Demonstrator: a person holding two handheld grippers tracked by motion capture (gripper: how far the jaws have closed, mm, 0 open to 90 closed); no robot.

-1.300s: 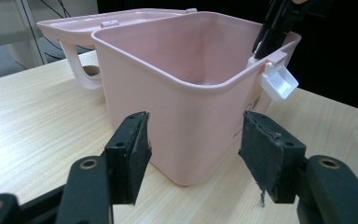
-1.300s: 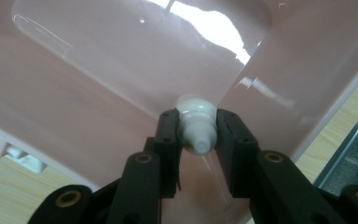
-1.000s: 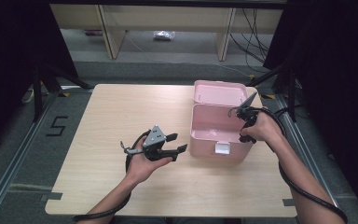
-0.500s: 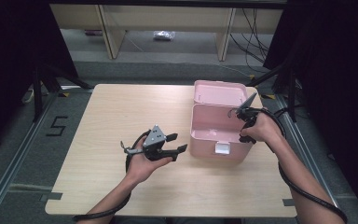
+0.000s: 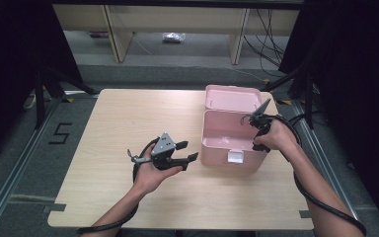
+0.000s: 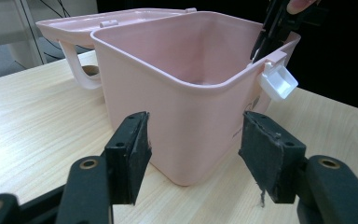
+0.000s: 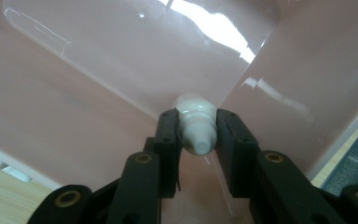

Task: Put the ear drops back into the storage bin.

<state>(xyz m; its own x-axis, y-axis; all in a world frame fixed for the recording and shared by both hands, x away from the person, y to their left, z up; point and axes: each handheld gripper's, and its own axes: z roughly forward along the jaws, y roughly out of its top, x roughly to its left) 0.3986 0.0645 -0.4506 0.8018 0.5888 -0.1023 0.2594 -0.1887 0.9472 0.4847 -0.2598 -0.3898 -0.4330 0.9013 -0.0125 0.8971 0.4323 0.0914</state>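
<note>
Currently, item 1: small white bottle point(image 7: 196, 125), plastic by look, nozzle/cap end toward the lens. Held in right gripper point(image 7: 196, 135), jaws clamped on its sides, inside the pink box point(image 5: 229, 140), low near a bottom corner. Likely light, stiff-walled, smooth, so somewhat slippery; a narrow round body may roll or twist betw. flat pads. Best hold: across the widest part of the body, pads square to it, not on the tapered tip. Present grip sits close to the cap end; judged adequate for a short carry, less so for a tilt.

Item 2: pink box, hard plastic, glossy, thin walls w/ rolled rim. Stands on the wooden surface point(image 5: 128, 123) at its right half, lid point(image 5: 232, 98) thrown back behind it. White latch point(image 6: 278, 82) hangs at the front wall. Empty apart from the bottle as far as seen, so prob. light and liable to slide if pushed. Hold pts: rim or a wall corner; carry handle point(image 6: 77, 65) on the lid.

Item 3: left gripper point(image 6: 193, 140), jaws apart, nothing betw. them, hovers just beside the box's near corner, aimed at it. Well placed to steady the box if the right hand knocks the wall on release.
</note>
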